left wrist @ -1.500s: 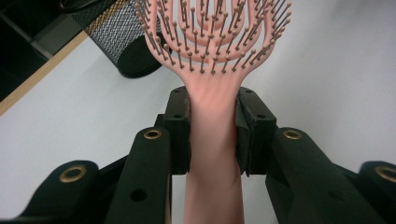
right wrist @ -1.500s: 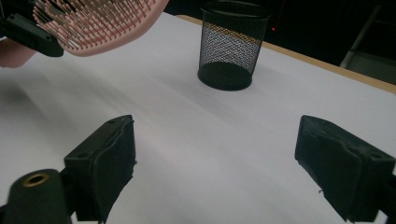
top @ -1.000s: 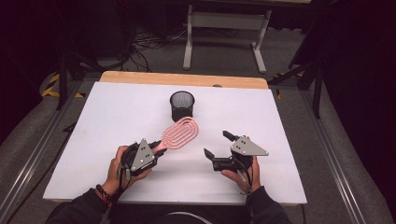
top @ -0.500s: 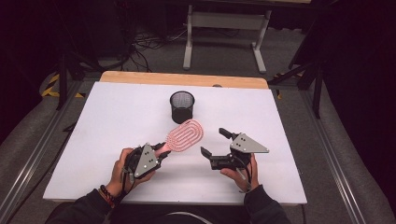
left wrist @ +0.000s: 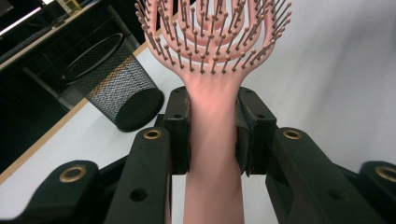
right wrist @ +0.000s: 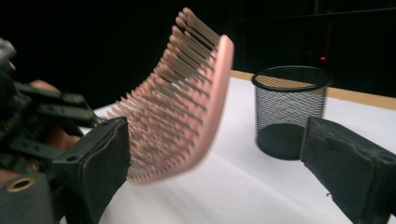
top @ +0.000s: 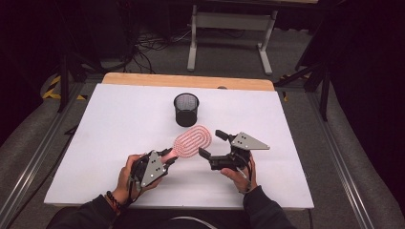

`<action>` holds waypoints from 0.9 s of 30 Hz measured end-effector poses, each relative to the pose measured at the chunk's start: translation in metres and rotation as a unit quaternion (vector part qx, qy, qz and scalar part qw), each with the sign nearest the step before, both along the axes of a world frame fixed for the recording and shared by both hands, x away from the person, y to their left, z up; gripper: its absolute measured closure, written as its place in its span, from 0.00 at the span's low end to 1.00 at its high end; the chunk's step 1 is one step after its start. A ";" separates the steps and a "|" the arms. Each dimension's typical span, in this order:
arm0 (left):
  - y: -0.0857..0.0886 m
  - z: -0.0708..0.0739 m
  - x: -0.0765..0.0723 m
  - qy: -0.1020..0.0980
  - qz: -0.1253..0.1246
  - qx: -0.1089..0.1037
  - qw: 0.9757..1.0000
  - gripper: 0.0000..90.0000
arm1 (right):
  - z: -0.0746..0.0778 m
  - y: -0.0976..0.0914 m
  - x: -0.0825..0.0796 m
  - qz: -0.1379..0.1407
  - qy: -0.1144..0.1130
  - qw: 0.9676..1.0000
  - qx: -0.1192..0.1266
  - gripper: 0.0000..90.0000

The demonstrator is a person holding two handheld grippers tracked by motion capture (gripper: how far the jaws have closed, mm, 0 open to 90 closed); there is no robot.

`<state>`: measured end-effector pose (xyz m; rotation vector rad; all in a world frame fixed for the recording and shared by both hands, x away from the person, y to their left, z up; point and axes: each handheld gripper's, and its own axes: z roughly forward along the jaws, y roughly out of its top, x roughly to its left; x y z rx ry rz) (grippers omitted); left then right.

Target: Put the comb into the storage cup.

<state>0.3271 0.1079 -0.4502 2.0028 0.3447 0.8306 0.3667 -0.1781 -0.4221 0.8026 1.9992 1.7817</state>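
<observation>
Presently logged: my left gripper [top: 168,157] clamped the pink hairbrush [top: 192,140] by its handle, held just short of the mesh cup [top: 186,109], my right gripper [top: 212,144] open beside it; next, I judged, a handover or cup insertion.

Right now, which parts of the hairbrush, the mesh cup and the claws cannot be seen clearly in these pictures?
- Hairbrush: top of its head is cut off by the upper edge in the left gripper view.
- Its handle end: hidden in the high view under the left claw.
- Mesh cup: the inside bottom is too dark to check in the high view.
- Brush bristles: blurred in the right gripper view.
- Right claw: open.
</observation>
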 end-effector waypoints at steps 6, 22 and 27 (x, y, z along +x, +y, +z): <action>-0.008 -0.005 -0.002 -0.001 -0.002 0.007 1.000 0.77 | -0.003 0.007 0.004 0.015 0.019 0.999 0.030 0.24; -0.011 -0.013 0.001 0.003 0.005 0.015 1.000 0.78 | -0.002 0.014 0.000 0.060 0.052 0.992 0.096 0.69; -0.011 -0.014 0.002 0.001 0.004 0.011 1.000 0.77 | 0.000 0.016 -0.003 0.062 0.048 0.993 0.090 0.69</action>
